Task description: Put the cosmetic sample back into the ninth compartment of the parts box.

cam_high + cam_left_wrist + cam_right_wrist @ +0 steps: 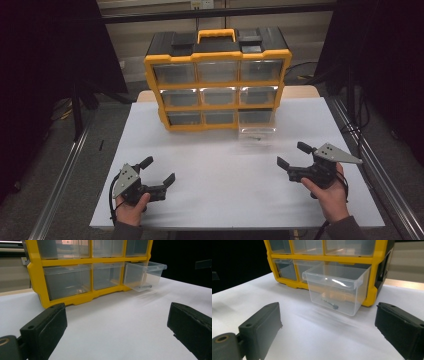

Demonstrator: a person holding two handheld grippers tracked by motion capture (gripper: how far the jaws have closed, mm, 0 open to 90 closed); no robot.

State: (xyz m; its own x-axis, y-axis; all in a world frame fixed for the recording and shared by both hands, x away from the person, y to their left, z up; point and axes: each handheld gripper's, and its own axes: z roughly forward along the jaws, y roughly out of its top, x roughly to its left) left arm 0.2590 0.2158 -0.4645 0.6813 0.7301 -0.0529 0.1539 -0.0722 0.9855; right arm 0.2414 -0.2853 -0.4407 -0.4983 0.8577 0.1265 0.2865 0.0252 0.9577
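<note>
Yellow cabinet (218, 80) at the table's (225, 185) far edge, its bottom-right drawer (337, 290) pulled out with a screw (331, 304) inside; left gripper (159, 172) and right gripper (292, 155), both wide open and empty, rest well short of it.

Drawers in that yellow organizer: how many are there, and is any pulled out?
9, in three rows of three in the yellow organizer. Eight sit closed. The bottom-right drawer is pulled out toward the person, with a screw lying inside it.
</note>
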